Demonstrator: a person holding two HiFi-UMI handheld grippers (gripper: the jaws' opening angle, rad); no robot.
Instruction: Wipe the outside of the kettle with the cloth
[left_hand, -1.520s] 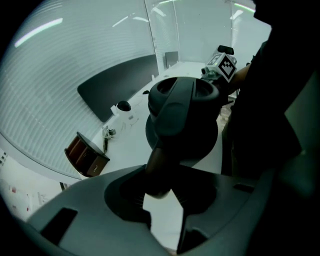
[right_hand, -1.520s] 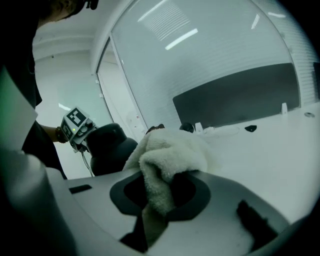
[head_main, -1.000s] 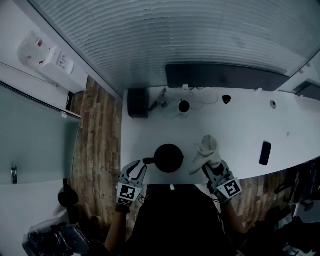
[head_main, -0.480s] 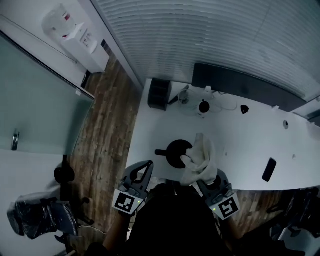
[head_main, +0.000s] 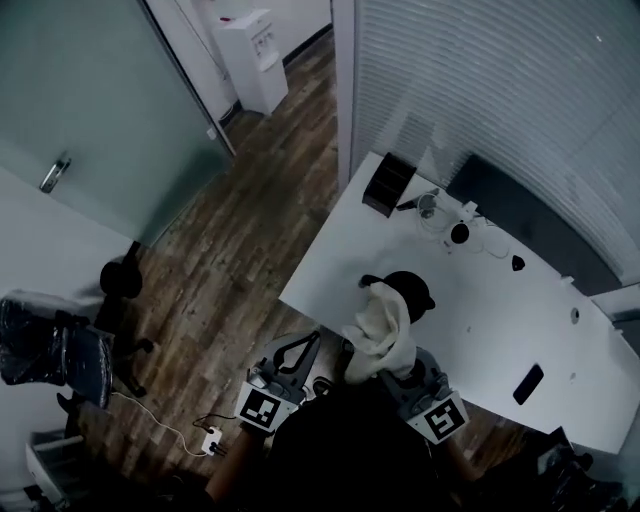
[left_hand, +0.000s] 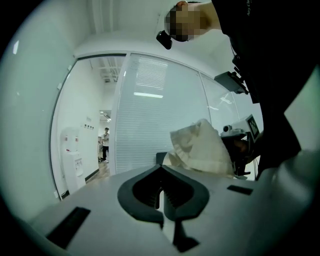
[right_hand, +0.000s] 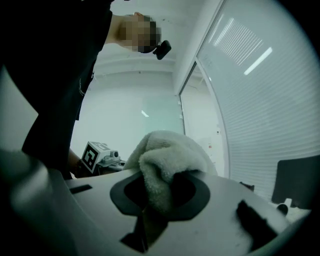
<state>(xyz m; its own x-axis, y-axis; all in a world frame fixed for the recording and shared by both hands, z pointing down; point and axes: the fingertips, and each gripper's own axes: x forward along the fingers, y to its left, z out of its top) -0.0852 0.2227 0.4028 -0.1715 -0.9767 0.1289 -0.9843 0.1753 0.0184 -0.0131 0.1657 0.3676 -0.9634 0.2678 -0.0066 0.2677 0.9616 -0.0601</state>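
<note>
I judge the wiping as barely under way, if at all: the cloth (head_main: 378, 330) is picked up and ready, but I see no part of the kettle (head_main: 415, 292) that I could call wiped, and its whole outside is left to do. The kettle stands upright on the white worktop (head_main: 480, 310), near the worktop's left end and just beyond me. From the head view the cloth hangs across the kettle's near left side, but I cannot tell whether it touches the kettle or only hangs in front of it. My right gripper (right_hand: 160, 187) is clamped on the cloth, with a thick fold pinched between its jaws and the rest bunched up above them. My left gripper (left_hand: 161, 175) is closed tight with nothing between its jaws; it hovers off the near left edge of the worktop, apart from the kettle and just beside the cloth. The kettle is not steadied by anything yet.
</note>
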